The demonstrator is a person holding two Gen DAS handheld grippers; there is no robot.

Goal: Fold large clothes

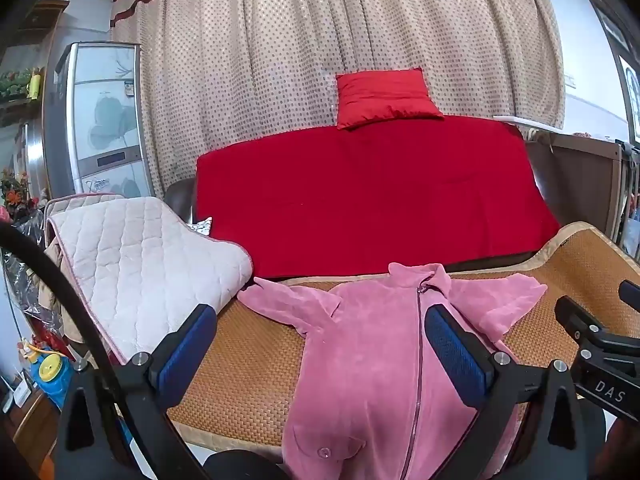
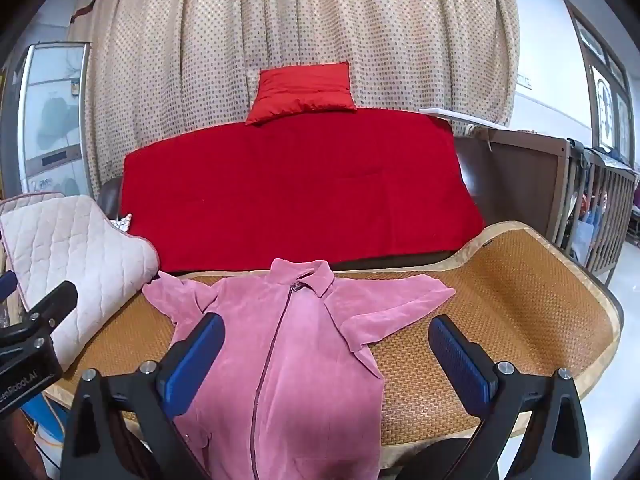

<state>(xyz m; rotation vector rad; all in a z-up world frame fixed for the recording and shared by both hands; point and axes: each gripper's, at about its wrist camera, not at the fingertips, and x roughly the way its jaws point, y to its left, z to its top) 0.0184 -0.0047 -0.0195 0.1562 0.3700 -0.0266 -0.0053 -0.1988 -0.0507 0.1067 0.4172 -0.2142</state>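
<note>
I see one pink zip jacket (image 2: 288, 344) lying flat, front up, on one woven mat (image 2: 520, 288). Both tongs, left gripper (image 1: 320, 344) and right gripper (image 2: 326, 356), stand wide above it, holding nothing. Behind: one red cushion (image 2: 304, 90), one quilted pad (image 1: 140, 264).

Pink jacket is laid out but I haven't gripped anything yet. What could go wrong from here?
1. The pink jacket hangs over the woven mat's near edge, so a pull toward you may drag it off.
2. Its far sleeve lies close to the quilted pad; a wide grab could catch both.
3. Both sleeves are crumpled, so folding now may trap creases. The left tongs and right tongs are open.
</note>
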